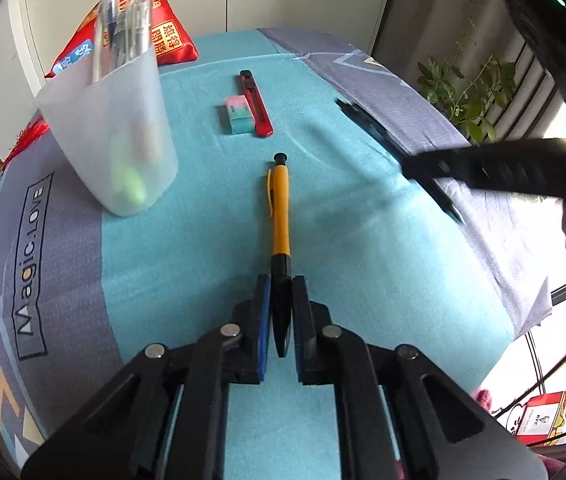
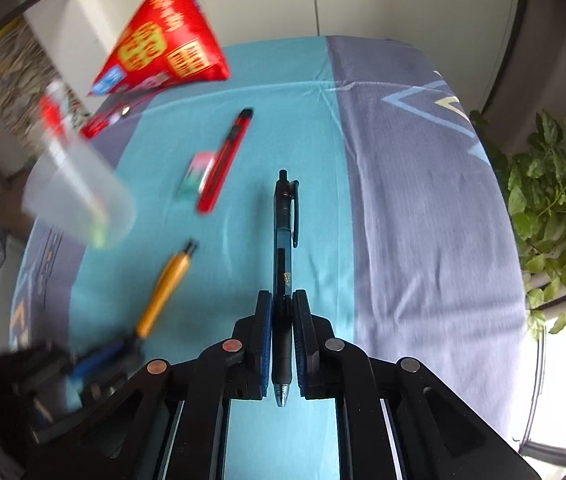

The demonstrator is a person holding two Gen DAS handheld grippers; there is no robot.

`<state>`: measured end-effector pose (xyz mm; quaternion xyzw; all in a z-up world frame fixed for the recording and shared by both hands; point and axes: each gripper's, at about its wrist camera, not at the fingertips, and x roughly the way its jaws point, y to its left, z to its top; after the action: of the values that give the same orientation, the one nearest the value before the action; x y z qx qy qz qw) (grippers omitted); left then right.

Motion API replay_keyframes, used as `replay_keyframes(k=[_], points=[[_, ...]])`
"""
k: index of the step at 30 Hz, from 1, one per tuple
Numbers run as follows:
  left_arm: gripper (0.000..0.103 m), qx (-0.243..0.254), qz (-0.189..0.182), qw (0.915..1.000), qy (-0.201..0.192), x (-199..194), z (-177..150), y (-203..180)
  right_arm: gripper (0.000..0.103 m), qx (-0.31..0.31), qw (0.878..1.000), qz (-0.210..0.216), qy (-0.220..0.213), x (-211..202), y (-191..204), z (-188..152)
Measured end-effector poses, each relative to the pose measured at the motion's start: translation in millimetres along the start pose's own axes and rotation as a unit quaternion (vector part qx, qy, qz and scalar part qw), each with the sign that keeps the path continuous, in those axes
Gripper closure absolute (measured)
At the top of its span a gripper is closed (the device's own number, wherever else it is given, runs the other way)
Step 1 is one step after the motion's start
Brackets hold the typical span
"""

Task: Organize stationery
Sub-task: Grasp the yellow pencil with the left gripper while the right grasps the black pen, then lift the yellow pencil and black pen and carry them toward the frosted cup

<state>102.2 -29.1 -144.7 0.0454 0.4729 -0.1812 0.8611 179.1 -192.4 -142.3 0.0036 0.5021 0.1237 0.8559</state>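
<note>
My left gripper (image 1: 281, 300) is pinching the black grip end of the one orange pen (image 1: 280, 208), whose long axis runs straight out toward 12 o'clock, and my right gripper (image 2: 282, 320) is clamped the same way on the one dark blue pen (image 2: 283, 240), also pointing at 12. The single frosted cup (image 1: 111, 136), already holding several pens, stands at about 10 o'clock from the left gripper, nearer that hand I'd judge, so the orange pen must tip upright to drop in. One eraser (image 1: 237, 114) and one red utility knife (image 1: 256, 104) lie touching on the table (image 1: 363, 280) toward 12.
</note>
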Motion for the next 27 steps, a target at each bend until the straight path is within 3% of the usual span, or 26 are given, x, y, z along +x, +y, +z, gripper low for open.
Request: replay_keyframes(k=[7,12,15,17,19,27], points=[[0.095,0.019,-0.021,0.9995,0.017,-27.1,-35.9,-2.6,0.092,-0.049,0.998,0.011,0.028,-16.0,15.3,-64.0],[0.094,0.018,-0.01,0.9996,0.018,-22.0,-35.4,-2.9,0.092,-0.072,0.997,0.003,0.035,-19.1,20.0,-80.3],[0.081,0.011,0.0,0.9999,-0.001,-27.7,-25.0,-2.5,0.09,-0.081,0.997,-0.009,0.013,-23.6,23.3,-75.1],[0.07,0.016,0.006,0.9997,-0.016,-28.7,-14.5,-4.1,0.082,-0.088,0.996,-0.009,0.002,-23.3,27.1,-66.2],[0.07,0.023,0.011,0.9994,-0.022,-24.7,-4.0,-7.0,0.074,-0.086,0.996,-0.011,-0.002,-19.4,28.4,-57.9],[0.07,0.037,0.004,0.9993,0.0,4.2,19.7,-14.4,0.073,-0.056,0.998,-0.004,-0.008,-13.6,13.1,-35.6]])
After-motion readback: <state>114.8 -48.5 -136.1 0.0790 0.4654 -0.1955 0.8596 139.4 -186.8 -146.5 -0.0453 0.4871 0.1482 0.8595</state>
